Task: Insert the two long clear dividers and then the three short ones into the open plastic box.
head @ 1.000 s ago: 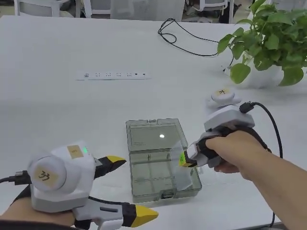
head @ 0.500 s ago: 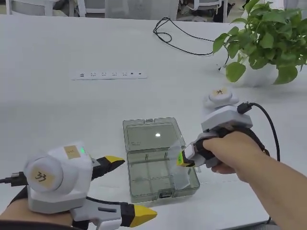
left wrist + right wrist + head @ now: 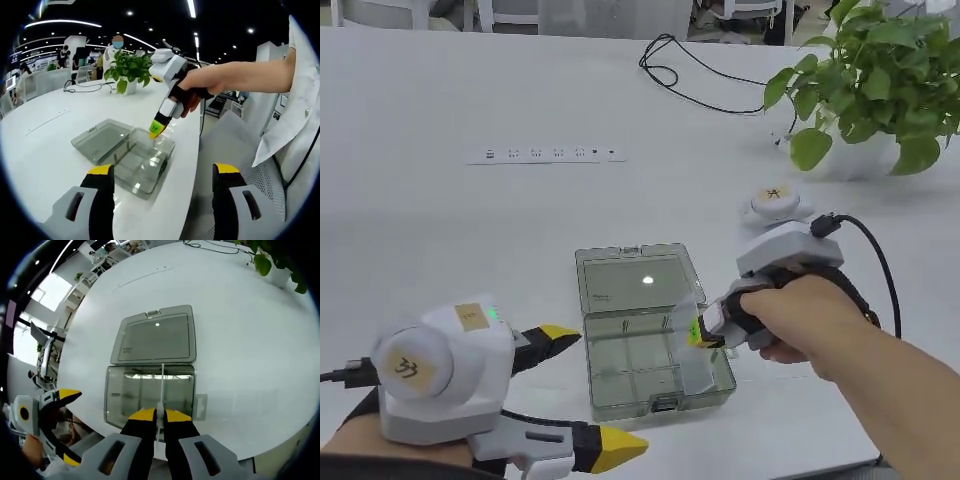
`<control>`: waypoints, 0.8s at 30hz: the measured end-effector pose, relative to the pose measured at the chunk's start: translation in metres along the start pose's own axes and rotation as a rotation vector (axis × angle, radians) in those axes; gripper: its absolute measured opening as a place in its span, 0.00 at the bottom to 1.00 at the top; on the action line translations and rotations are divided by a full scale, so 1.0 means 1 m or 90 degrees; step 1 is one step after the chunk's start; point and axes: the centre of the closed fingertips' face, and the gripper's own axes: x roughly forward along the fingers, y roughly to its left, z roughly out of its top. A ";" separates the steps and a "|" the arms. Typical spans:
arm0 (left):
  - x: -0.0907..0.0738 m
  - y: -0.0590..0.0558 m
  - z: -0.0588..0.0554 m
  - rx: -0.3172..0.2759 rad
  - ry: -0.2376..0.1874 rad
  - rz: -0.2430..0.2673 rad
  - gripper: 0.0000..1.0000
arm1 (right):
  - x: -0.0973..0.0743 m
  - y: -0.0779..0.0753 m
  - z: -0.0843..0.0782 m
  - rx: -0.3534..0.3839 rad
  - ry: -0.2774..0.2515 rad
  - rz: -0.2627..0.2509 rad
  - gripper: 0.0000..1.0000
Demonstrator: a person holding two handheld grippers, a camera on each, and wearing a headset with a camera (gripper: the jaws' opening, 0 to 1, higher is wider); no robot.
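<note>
Right gripper point(image 3: 160, 415), its yellow-tipped jaws pinched shut on the near edge of a thin clear plastic divider point(image 3: 163, 382), hung over the tray half of an open smoke-grey plastic box point(image 3: 106, 395) on a white workbench point(image 3: 470, 230). The divider ran edge-on, straight ahead of the jaws, across the tray toward the hinge side. In the head view it stood roughly upright in the right part of the tray, with its lower edge inside the walls; whether it had seated in any slot could not be told, nor whether it was a long or a short piece. Such a sheet looked light, smooth and somewhat springy, so it would likely slip or bow if squeezed at a corner; a hold at the middle of its top edge, as here, seemed the safest place. Left gripper point(image 3: 588, 392) hovered with its jaws spread wide and empty, just off the box's near-left corner and clear of its wall. The box's flat lid lay open on the far side of the tray.
</note>
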 end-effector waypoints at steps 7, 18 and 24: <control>0.001 0.000 0.000 0.001 0.000 -0.001 0.81 | 0.000 0.001 0.000 -0.011 0.003 -0.003 0.06; 0.002 0.001 0.000 -0.001 -0.001 -0.003 0.81 | -0.002 0.003 0.001 -0.031 0.018 -0.010 0.06; 0.003 0.001 0.001 -0.003 -0.002 -0.004 0.81 | -0.001 0.001 0.000 -0.020 0.023 -0.010 0.06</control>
